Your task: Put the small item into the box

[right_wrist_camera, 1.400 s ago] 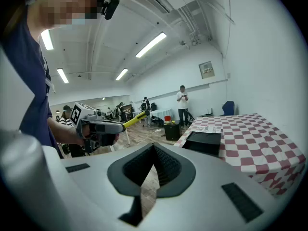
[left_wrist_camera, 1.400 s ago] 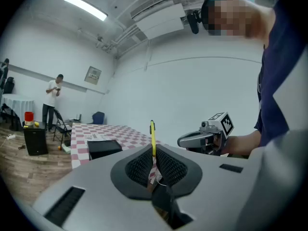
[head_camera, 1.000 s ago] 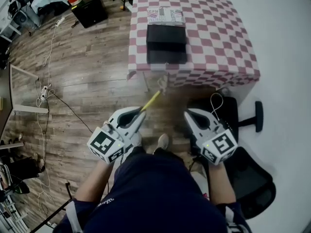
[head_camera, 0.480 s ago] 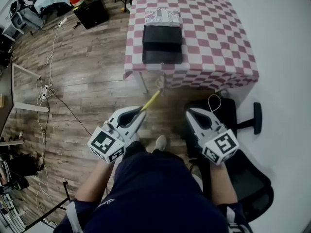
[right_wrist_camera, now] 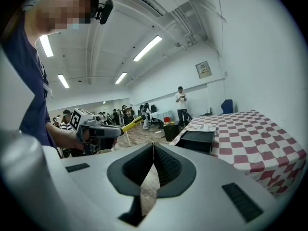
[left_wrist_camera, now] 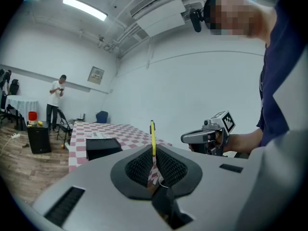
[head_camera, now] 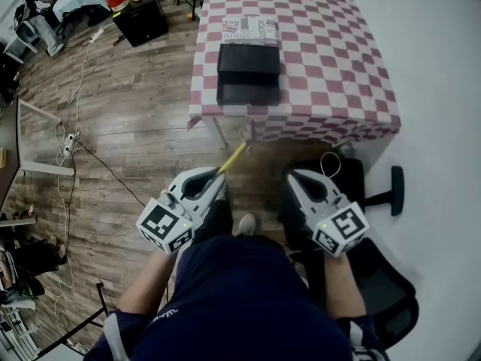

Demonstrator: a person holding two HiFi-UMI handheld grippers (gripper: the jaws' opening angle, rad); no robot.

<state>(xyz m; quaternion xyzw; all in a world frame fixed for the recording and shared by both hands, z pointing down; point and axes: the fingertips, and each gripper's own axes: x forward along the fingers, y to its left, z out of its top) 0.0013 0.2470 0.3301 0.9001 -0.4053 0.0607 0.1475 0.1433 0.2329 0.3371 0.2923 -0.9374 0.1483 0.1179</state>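
Note:
A black box (head_camera: 248,70) lies open on the red-and-white checked table (head_camera: 331,59), well ahead of both grippers. My left gripper (head_camera: 218,177) is shut on a thin yellow stick-like item (head_camera: 234,156) that points toward the table's front edge. In the left gripper view the yellow item (left_wrist_camera: 153,138) stands up from between the closed jaws, with the box (left_wrist_camera: 102,147) far beyond it. My right gripper (head_camera: 289,177) is held level beside the left one. Its jaws (right_wrist_camera: 153,153) meet with nothing between them, and the box (right_wrist_camera: 197,140) lies ahead to the right.
A printed booklet (head_camera: 249,28) lies behind the box. A black office chair (head_camera: 379,277) stands at my right, a black cabinet (head_camera: 140,21) at the far left, and cables (head_camera: 71,138) run over the wooden floor. A person (left_wrist_camera: 55,102) stands far off.
The table and box have drifted slightly left in the head view and my feet have shifted. Both grippers keep the same pose, the left still holding the yellow item.

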